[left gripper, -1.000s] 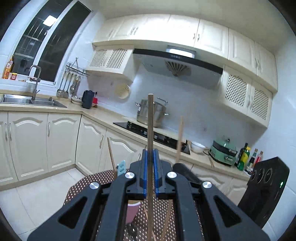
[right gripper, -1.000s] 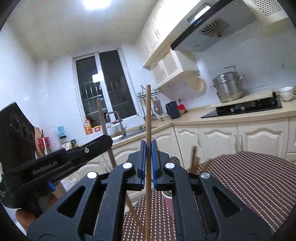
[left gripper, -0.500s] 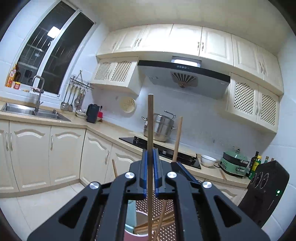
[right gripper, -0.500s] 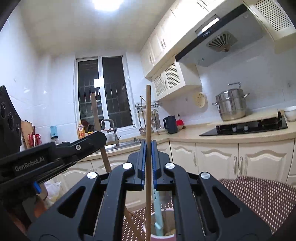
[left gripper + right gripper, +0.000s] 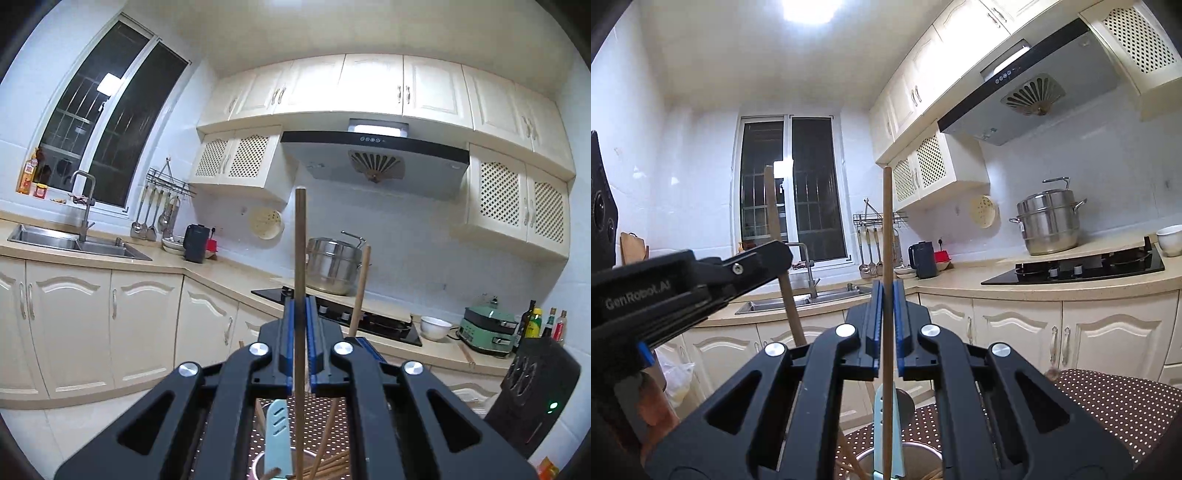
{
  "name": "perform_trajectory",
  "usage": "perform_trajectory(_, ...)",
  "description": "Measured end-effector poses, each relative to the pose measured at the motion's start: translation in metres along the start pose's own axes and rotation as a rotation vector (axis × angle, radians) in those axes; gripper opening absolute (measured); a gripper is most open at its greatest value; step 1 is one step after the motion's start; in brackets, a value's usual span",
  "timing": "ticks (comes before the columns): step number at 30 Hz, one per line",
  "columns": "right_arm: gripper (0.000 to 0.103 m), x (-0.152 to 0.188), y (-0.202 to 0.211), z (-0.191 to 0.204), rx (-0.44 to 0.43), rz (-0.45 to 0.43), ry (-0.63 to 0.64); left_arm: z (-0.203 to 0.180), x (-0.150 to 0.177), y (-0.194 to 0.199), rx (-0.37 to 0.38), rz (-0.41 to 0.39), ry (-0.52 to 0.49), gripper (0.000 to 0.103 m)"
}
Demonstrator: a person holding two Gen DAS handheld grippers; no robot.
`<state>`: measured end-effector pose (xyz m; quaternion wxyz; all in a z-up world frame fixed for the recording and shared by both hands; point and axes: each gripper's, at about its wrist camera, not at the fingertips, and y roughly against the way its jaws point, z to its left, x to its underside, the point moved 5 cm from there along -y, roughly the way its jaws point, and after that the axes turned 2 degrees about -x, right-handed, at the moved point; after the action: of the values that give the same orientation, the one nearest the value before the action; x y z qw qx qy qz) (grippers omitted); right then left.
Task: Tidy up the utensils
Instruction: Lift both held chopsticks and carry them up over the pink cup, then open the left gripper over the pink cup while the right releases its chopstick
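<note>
Left wrist view: left tool clamps one chopstick upright over the cup (several already inside). Right tool grips another chopstick; both remain undeposited.

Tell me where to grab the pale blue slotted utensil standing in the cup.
Grip the pale blue slotted utensil by its flat upper end, coming from straight above, jaws across the thin faces: it stands near upright in the cup, crowded by wooden chopsticks.
</note>
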<state>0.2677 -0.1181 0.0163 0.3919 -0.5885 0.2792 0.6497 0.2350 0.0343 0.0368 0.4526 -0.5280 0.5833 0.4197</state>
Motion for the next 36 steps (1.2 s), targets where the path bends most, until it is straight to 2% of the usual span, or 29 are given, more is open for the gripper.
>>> perform_trajectory(7,0.007,0.006,-0.001,-0.002,0.009,0.014,-0.006,0.006,0.012,-0.012,-0.009,0.043,0.002,0.006)
perform_trajectory(11,0.007,0.006,-0.002,-0.003,0.013,0.021,-0.005,0.008,0.024,-0.018,-0.009,0.106,-0.007,0.006)
perform_trajectory(15,0.007,0.006,0.000,-0.002,0.016,0.030,-0.002,0.011,0.028,-0.017,-0.001,0.130,0.006,0.007)
perform_trajectory(16,0.007,0.007,0.000,-0.001,0.016,0.035,0.000,0.011,0.028,-0.017,-0.003,0.134,0.003,0.012)
perform_trajectory(17,0.007,0.007,0.000,-0.001,0.017,0.040,0.002,0.011,0.027,-0.016,-0.006,0.134,0.005,0.024)
perform_trajectory(18,0.007,0.007,0.000,-0.001,0.017,0.043,0.003,0.012,0.025,-0.014,-0.009,0.128,0.009,0.027)
perform_trajectory(26,0.007,0.007,0.004,0.004,0.023,0.088,0.005,0.017,0.015,-0.001,-0.033,0.120,0.018,0.036)
perform_trajectory(36,0.007,-0.001,0.014,0.015,0.060,0.139,0.029,0.026,0.002,0.018,-0.119,0.144,0.009,0.042)
